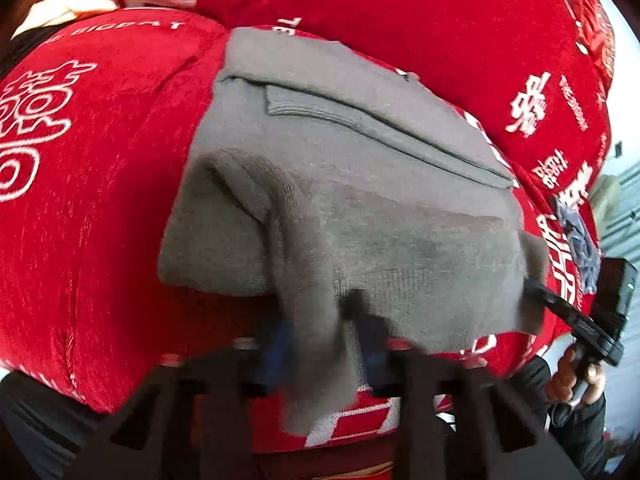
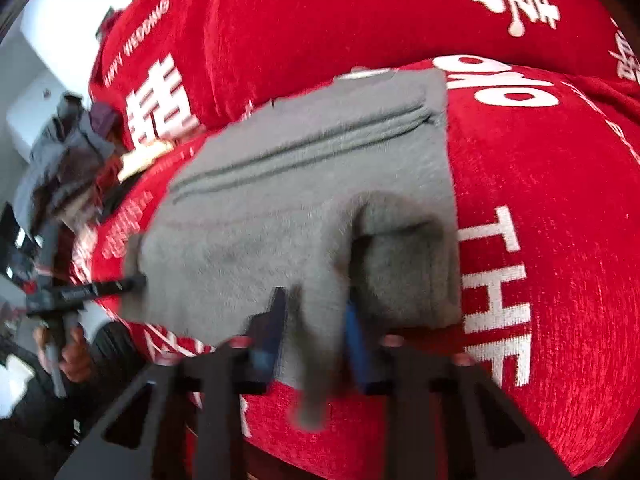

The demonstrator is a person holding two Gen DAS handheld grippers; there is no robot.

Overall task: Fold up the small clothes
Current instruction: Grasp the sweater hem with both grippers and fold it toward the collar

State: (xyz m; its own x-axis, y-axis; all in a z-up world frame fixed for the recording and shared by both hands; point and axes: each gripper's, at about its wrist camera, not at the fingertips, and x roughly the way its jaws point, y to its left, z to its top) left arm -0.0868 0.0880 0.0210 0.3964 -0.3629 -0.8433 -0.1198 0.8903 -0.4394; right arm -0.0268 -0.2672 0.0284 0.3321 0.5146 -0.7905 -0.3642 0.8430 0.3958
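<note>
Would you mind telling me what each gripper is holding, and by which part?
Both grip the grey garment by its near edge: the left gripper at one near corner, the right gripper at the other.

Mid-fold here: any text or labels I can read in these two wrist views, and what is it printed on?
"THE": white letters on the red blanket.
"WEDDING": same blanket, upper left of the right wrist view; the word before it is blurred.
Large white Chinese characters: on the blanket, not legible to me.
Grey garment: no text visible.
</note>
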